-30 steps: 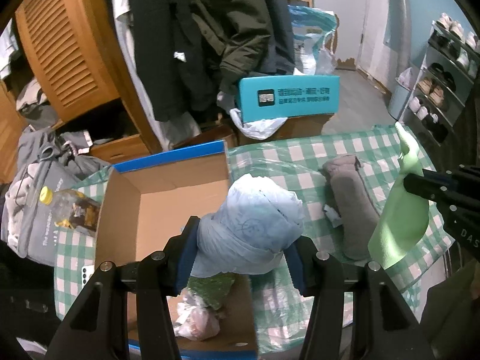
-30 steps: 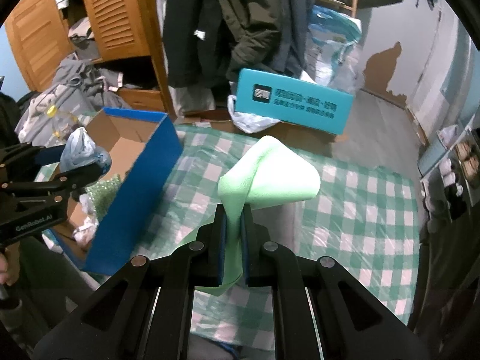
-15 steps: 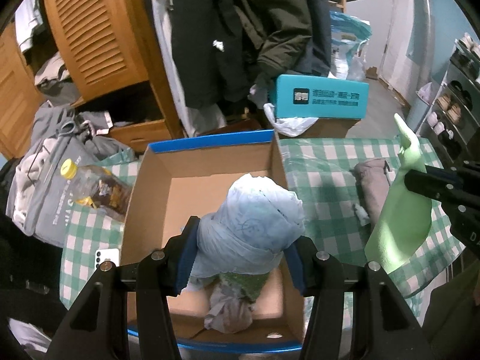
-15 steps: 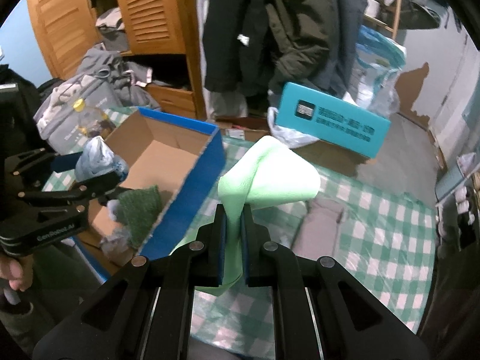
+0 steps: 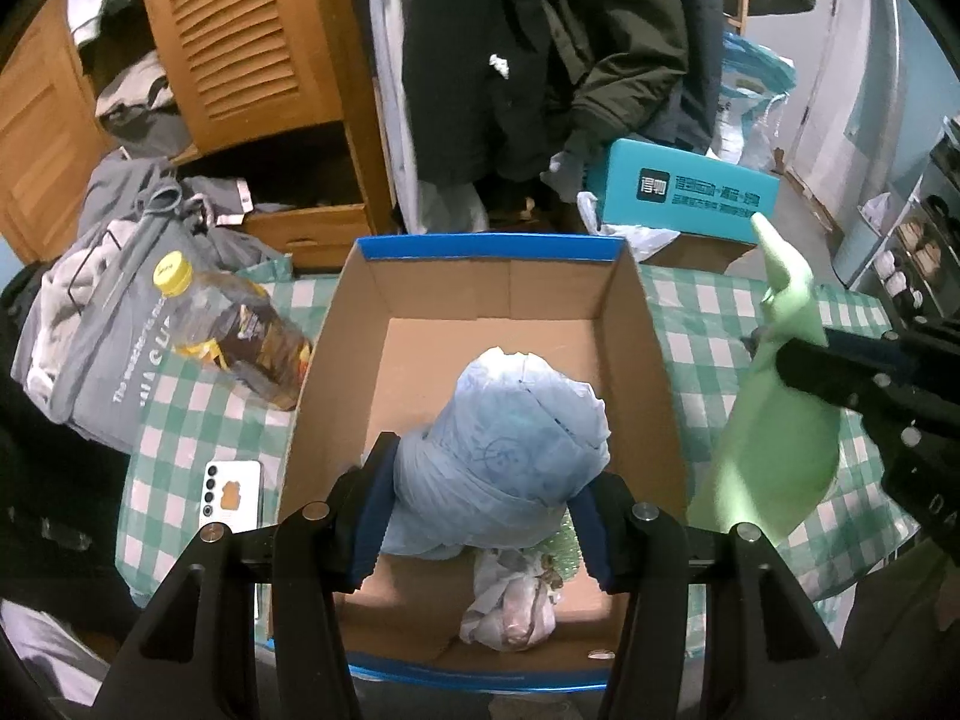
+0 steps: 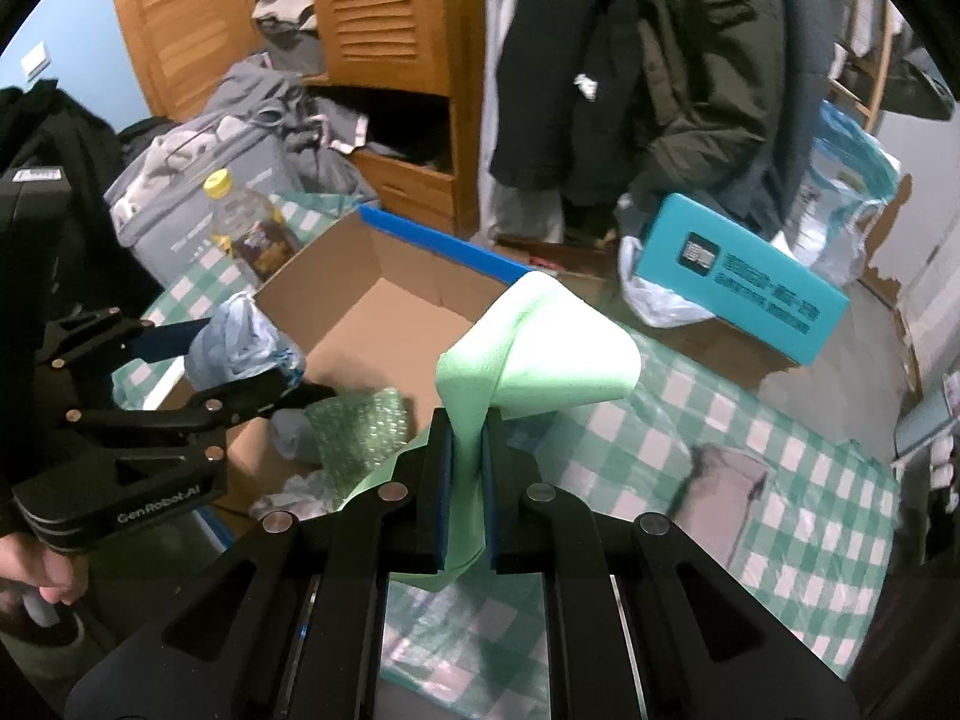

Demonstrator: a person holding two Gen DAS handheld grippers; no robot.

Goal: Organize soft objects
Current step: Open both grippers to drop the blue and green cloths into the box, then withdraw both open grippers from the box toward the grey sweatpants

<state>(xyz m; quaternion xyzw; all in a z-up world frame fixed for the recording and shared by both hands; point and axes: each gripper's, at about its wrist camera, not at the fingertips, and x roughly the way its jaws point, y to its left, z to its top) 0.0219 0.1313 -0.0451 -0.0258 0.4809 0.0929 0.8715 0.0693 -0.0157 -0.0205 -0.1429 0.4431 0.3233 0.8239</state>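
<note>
Since the earlier frame, left gripper (image 5: 489, 498), clamped on blue bundle (image 5: 501, 444), has been carried over cardboard box (image 5: 492, 249); green foam sheet (image 6: 528, 354) pinched by right gripper (image 6: 465, 474) beside it. Bubble wrap (image 6: 360, 426) already boxed; grey roll (image 6: 717, 483) left on table.

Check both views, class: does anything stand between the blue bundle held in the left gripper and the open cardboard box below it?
Nothing visible does. The left gripper holds the blue bundle directly over the open cardboard box; the bubble wrap and crumpled bag already inside leave bare floor beyond them.
</note>
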